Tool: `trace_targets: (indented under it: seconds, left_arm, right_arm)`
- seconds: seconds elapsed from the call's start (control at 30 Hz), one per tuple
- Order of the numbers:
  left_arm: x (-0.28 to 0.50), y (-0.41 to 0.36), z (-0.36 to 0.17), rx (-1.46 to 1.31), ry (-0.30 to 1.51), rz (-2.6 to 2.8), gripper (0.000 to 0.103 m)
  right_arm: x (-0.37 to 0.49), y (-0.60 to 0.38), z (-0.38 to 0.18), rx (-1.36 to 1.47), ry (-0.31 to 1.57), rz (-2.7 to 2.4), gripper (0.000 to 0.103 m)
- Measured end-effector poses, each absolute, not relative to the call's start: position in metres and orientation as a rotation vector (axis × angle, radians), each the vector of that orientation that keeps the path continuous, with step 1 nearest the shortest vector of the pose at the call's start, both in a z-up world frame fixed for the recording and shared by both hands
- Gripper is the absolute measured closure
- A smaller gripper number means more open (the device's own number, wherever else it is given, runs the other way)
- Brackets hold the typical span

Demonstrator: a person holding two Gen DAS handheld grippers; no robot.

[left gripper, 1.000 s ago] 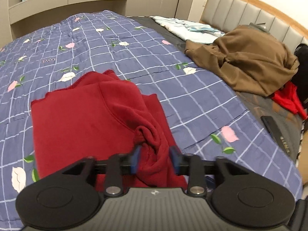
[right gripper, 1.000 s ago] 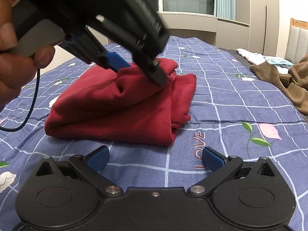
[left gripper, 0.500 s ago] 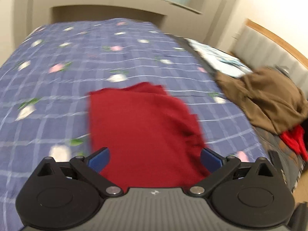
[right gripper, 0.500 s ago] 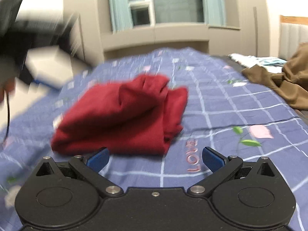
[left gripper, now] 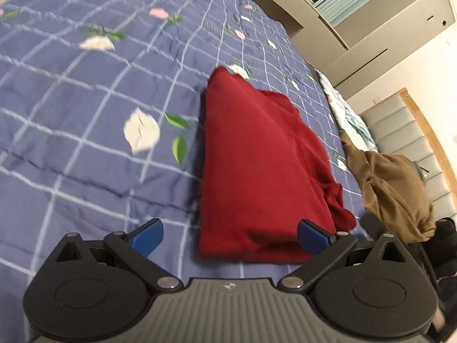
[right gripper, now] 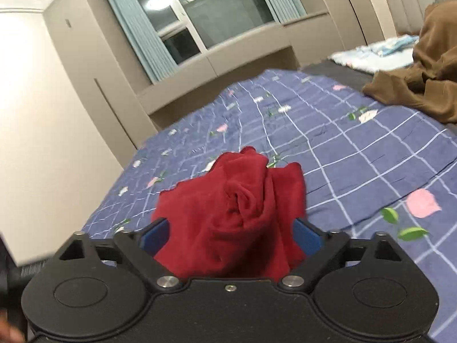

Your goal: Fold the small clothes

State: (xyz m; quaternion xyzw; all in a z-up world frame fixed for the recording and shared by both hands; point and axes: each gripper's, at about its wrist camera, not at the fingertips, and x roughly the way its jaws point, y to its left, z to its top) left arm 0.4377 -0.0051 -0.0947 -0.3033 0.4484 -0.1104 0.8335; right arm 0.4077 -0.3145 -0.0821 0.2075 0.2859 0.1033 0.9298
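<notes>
Released by the left claw (left gripper: 230,235), now spread, the red garment (left gripper: 262,168) lay folded; the right claw (right gripper: 230,235), spread around its bunched edge, perhaps touching, might drag the fold open.

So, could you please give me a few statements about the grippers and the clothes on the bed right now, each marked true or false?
1. The left gripper is clamped shut on the red garment. False: its jaws are spread wide and grip nothing.
2. The red garment lies folded on the blue checked quilt. True.
3. The right gripper is open, with red cloth bunched between its fingers. True.
4. The brown garment lies on top of the red one. False: it lies apart from it, nearer the headboard.
5. The quilt is plain white. False: it is blue with a white grid and flower prints.
</notes>
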Motion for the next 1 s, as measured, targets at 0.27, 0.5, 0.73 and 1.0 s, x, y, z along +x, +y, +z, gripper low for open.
trace_targets:
  seconds: [0.27, 0.5, 0.73, 1.0]
  left_arm:
    - [0.436, -0.012, -0.1, -0.607, 0.971, -0.24, 0.006]
    - [0.434, -0.008, -0.106, -0.585, 1.003, -0.196, 0.006]
    - [0.431, -0.005, -0.111, -0.541, 1.022, -0.172, 0.006]
    - [0.431, -0.007, -0.107, -0.507, 1.017, -0.167, 0.005]
  right_arm:
    - [0.412, -0.312, -0.094, 0.42, 0.662, 0.129, 0.079]
    - [0.396, -0.316, -0.107, 0.399, 0.684, 0.106, 0.087]
    - [0.389, -0.315, -0.112, 0.329, 0.684, 0.087, 0.088]
    - [0.389, -0.308, -0.119, 0.26, 0.684, 0.083, 0.088]
